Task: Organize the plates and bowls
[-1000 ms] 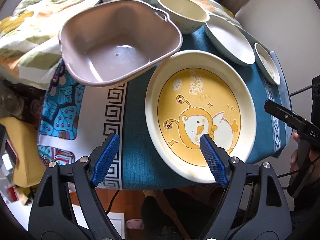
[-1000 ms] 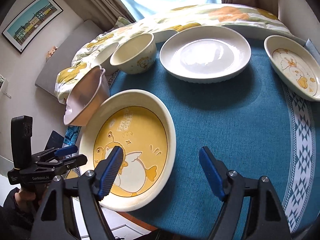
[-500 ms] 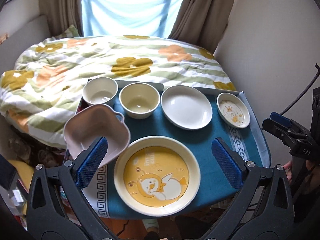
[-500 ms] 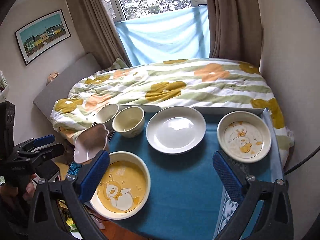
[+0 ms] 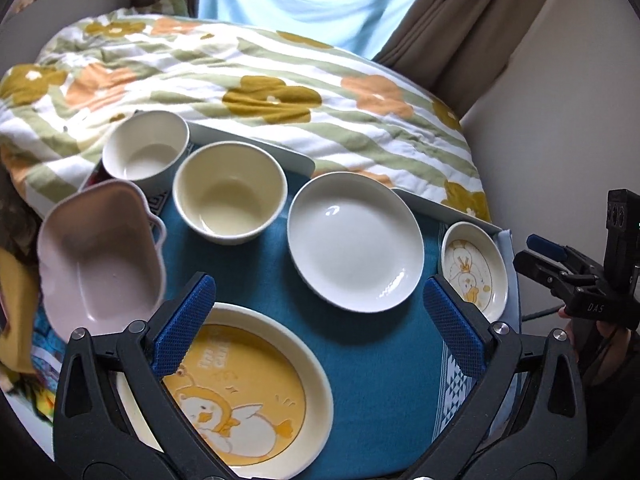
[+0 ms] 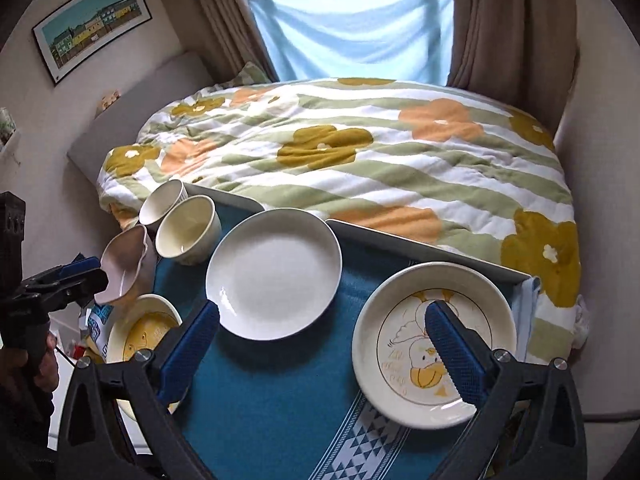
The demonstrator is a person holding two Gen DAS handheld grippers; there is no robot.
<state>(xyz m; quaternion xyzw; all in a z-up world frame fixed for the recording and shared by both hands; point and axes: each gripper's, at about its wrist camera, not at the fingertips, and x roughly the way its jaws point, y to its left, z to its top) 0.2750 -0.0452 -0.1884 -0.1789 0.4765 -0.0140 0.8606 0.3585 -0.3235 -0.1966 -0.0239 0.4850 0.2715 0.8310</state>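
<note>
- Plates and bowls sit on a teal cloth (image 5: pixel 372 356) over a small table at the foot of a bed with a flowered quilt (image 6: pixel 360 152).
- White plate (image 5: pixel 356 242) lies at the middle of the left wrist view, plain and bare inside.
- Cream bowl (image 5: pixel 230 198) stands at about 10 o'clock from that plate, just beside it but apart.
- White cup-like bowl (image 5: pixel 146 150) stands further out at 10 o'clock, close against the cream bowl (whether they touch I cannot tell).
- Pink square bowl (image 5: pixel 98 258) sits tilted at 9 o'clock, at the cloth's left edge.
- Big yellow duck plate (image 5: pixel 256 396) lies at 6 o'clock, partly under the left gripper's arms.
- Small duck plate (image 6: pixel 434 344) lies at 3 o'clock from the white plate, near the cloth's right edge, flat and apart from the others.
- Left gripper (image 5: pixel 320 324) hangs above the cloth with its blue pads spread wide, holding nothing.
- Right gripper (image 6: pixel 322 338) is likewise spread wide and holds nothing; in its own view the right pad overlaps the small duck plate (contact cannot be judged).
- Framed picture (image 6: pixel 92 26) hangs on the wall at 10 o'clock in the right wrist view.
</note>
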